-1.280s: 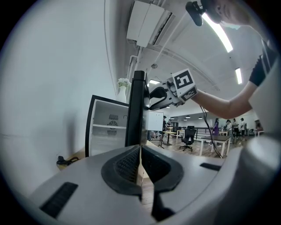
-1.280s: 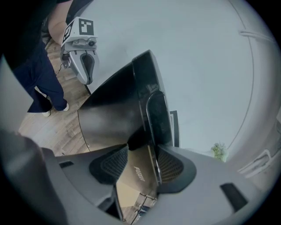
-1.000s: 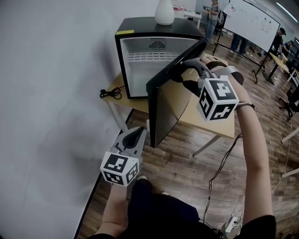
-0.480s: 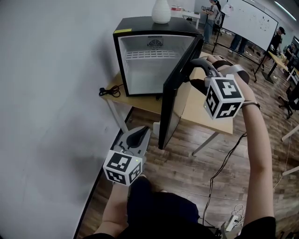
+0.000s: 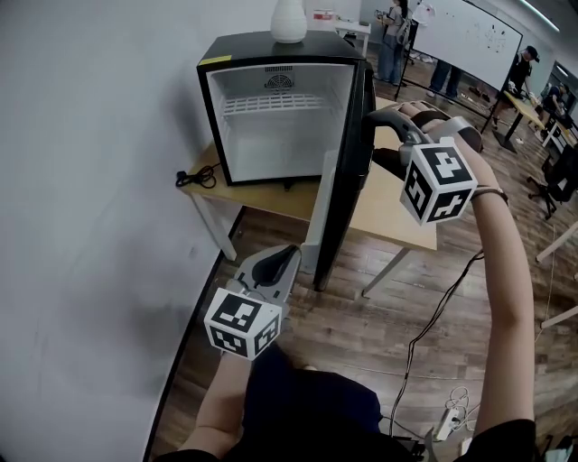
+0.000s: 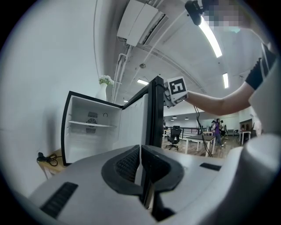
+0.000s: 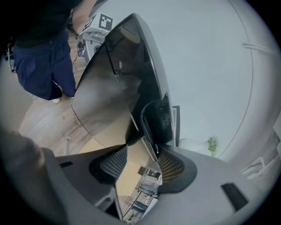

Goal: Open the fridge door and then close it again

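Observation:
A small black fridge (image 5: 271, 117) with a white inside stands open on a wooden table (image 5: 402, 217). Its door (image 5: 348, 180) sticks out edge-on toward me. My right gripper (image 5: 377, 135) is at the door's top outer edge, and in the right gripper view (image 7: 142, 160) that edge runs between the two pads, which close on it. The dark glossy door face (image 7: 109, 88) fills that view. My left gripper (image 5: 278, 260) hangs low in front of the table, shut with nothing in it; its pads (image 6: 127, 160) meet. From there I see the fridge (image 6: 92, 127) and the door's edge (image 6: 153, 114).
A white vase (image 5: 289, 20) stands on the fridge top. A black cable (image 5: 194, 176) lies on the table's left end by the white wall. People (image 5: 393, 36) and a whiteboard (image 5: 461, 36) are far behind. A cord (image 5: 424, 334) trails over the wooden floor.
The door has swung further open, from slanting across the fridge front to pointing straight out. My right gripper went to the right with its edge. The left gripper shifted slightly.

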`<state>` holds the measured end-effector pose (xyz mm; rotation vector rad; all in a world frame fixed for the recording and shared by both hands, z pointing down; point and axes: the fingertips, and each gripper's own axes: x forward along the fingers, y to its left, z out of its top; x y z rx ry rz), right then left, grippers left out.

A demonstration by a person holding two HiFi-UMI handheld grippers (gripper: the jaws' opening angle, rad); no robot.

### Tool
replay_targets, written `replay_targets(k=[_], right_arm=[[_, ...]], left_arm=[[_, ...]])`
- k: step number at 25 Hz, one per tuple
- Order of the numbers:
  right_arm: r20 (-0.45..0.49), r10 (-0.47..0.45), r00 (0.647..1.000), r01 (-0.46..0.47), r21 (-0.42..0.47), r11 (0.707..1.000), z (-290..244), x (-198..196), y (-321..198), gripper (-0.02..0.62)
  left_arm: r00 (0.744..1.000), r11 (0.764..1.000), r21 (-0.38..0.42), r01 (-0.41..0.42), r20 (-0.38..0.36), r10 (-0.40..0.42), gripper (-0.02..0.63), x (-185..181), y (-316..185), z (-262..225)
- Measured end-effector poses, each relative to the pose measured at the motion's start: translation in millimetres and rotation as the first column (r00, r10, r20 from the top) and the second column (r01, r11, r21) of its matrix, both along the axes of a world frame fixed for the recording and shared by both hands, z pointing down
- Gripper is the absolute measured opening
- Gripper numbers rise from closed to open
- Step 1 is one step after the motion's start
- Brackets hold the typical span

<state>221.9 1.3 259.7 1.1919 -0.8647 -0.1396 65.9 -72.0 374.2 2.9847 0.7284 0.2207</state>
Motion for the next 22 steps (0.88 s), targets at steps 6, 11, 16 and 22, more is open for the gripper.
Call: replay_targets(k=[6, 11, 16, 22], right_arm=[[-0.026, 0.018, 0.999, -0.019, -0.031, 0.999, 1, 1, 25, 0.187], [-0.041, 0.028, 0.999, -0.03, -0.047, 0.998, 3, 5, 37, 0.187], [-0.045, 0.031, 0.999, -0.034, -0.051, 0.998, 3, 6, 39, 0.187], [-0.038, 0.028, 0.999, -0.03, -0.047, 0.998, 2, 4, 37, 0.187]], left_arm=[[0.999, 0.999, 0.004, -0.054, -0.008, 0.054, 0.012, 4, 25, -2], [0.996, 0.996, 0.01, -0.089, -0.003, 0.089, 0.012, 8, 37, 0], [0.994, 0.994, 0.013, -0.105, 0.0, 0.105, 0.012, 10, 40, 3], [0.995, 0.995, 0.013, -0.099, 0.002, 0.099, 0.012, 9, 37, 2]])
